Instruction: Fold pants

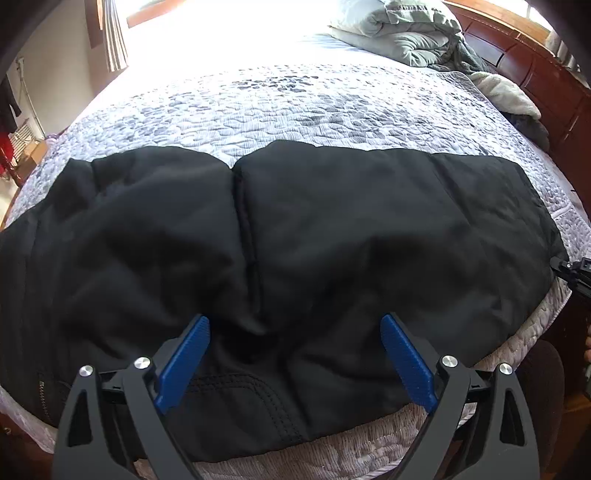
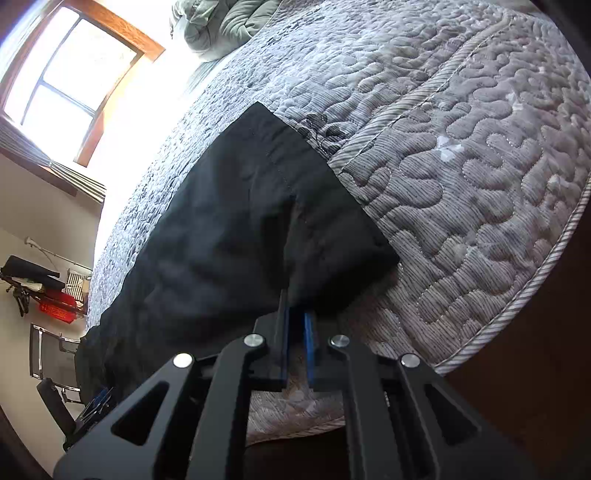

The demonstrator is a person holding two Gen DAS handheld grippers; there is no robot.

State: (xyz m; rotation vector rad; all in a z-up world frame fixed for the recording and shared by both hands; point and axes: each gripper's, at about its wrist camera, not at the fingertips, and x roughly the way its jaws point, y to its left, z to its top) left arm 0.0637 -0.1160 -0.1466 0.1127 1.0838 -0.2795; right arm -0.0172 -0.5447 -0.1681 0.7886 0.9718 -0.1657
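Black pants [image 1: 295, 236] lie spread across the quilted bed [image 1: 280, 107], the two legs side by side with a seam between them. My left gripper [image 1: 295, 325] is open, its blue pads just above the pants near the crotch seam at the near edge. In the right wrist view, my right gripper [image 2: 297, 314] is shut on the near corner of the pants' [image 2: 236, 236] leg end at the bed's edge. Part of the right gripper [image 1: 574, 273] shows at the far right of the left wrist view.
A bundled grey comforter [image 1: 410, 33] lies at the head of the bed beside a wooden headboard [image 1: 546, 85]. A window [image 2: 70, 70] is on the far side. A chair [image 2: 55, 373] and clutter stand by the wall. The quilt's edge [image 2: 517, 295] drops off to the right.
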